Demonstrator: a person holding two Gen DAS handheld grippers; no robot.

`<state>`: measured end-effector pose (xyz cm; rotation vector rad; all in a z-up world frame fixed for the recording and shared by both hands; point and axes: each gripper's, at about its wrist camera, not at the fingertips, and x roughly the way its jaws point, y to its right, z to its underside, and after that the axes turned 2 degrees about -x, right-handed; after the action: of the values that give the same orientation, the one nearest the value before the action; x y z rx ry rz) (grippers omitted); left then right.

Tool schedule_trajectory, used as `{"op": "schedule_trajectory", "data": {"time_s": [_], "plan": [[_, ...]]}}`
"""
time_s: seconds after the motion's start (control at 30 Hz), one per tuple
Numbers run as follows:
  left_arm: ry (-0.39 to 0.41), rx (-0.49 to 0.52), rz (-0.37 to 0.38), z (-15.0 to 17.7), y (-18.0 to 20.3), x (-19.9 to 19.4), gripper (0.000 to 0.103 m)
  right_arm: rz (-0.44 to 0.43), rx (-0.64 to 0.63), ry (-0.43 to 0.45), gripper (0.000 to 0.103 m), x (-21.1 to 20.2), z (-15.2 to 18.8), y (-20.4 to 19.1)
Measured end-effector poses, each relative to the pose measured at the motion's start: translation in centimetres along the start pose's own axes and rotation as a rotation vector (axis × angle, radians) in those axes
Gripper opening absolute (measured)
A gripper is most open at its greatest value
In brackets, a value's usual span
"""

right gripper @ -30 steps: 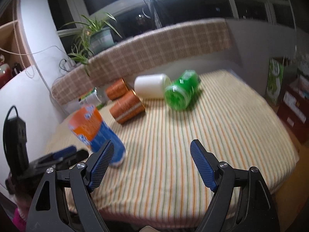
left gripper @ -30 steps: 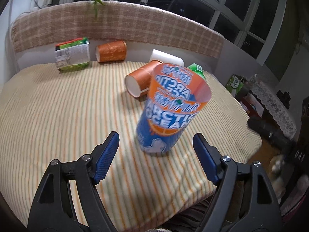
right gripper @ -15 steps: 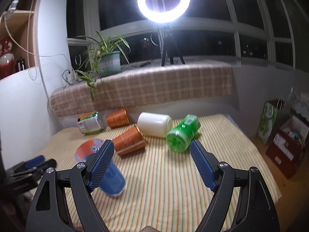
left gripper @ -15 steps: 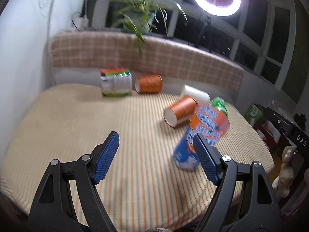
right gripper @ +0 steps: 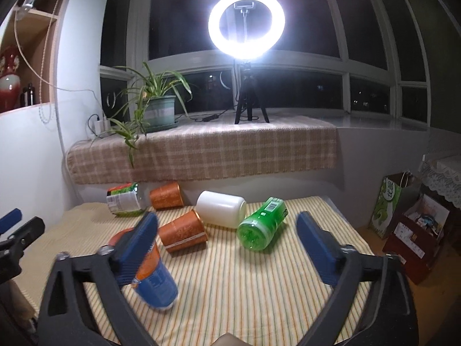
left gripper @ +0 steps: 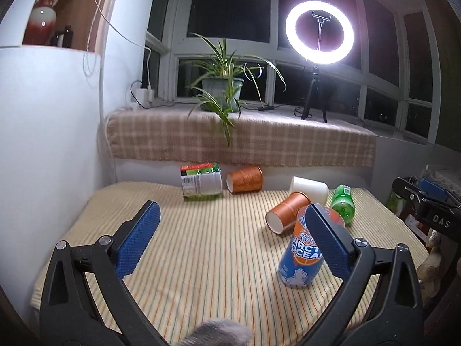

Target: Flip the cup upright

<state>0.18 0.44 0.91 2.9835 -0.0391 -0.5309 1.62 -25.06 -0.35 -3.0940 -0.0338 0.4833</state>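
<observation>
The blue cup (left gripper: 302, 255) stands upright on its base on the striped table (left gripper: 201, 248), free of both grippers. Just behind it lies an orange cup (left gripper: 288, 213) on its side, with a white cup (left gripper: 309, 187) and a green bottle (left gripper: 343, 203) behind that. The left gripper (left gripper: 233, 239) is spread wide, holding nothing. The right gripper (right gripper: 227, 245) also gapes wide and empty, the blue cup behind its left finger.
</observation>
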Motion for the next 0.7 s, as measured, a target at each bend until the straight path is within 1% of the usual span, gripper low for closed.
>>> {"op": "schedule_trajectory", "data": {"time_s": [0.2,0.7], "plan": [[0.019,-0.003,-0.033,0.07,0.04,-0.47,0.103,0.011,0.006,0.021,0.102,-0.34,-0.27,0.14],[0.020,-0.005,-0.036,0.08,0.02,-0.59,0.103,0.011,0.017,0.010,0.102,-0.24,-0.16,0.27]]}}
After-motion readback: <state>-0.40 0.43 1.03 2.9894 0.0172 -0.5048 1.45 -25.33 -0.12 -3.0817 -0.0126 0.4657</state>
